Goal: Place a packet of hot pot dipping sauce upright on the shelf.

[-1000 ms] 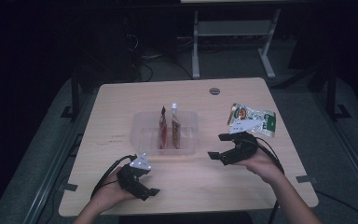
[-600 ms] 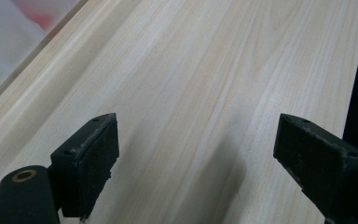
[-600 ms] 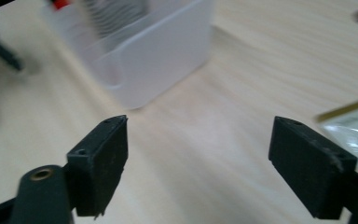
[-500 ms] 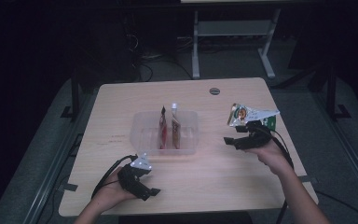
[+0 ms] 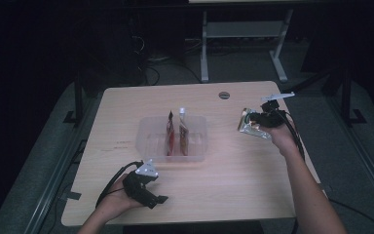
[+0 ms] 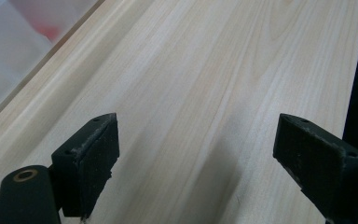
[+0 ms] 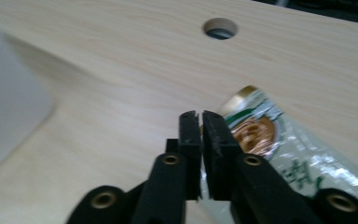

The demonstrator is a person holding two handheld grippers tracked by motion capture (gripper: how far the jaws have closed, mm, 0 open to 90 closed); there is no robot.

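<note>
A green-and-silver snack packet [image 5: 247, 129] [image 7: 279, 154] lies at the table's right side. My right gripper [image 5: 254, 121] [image 7: 200, 116] is over its left end. Its jaws have just been closing and now stand nearly together, pinching the packet's thin edge between them. My left gripper [image 5: 158, 200] [image 6: 196, 158] rests near the front edge of the table, jaws wide apart over bare wood with nothing between them. A clear plastic container [image 5: 146, 141] sits mid-table with two red-brown pouches [image 5: 171, 137] [image 5: 183, 134] standing upright in it.
The wooden table [image 5: 233, 185] has a round cable hole [image 5: 224, 95] [image 7: 220, 28] at the back. The clear container's edge [image 6: 9, 56] [image 7: 4, 116] appears at the left in both gripper views. A white frame [image 5: 243, 34] stands on the floor behind the table.
My right gripper has moved right and away from the container to the snack packet, and its jaws have gone from wide apart to closed on the packet's edge. The left gripper has stayed put.
</note>
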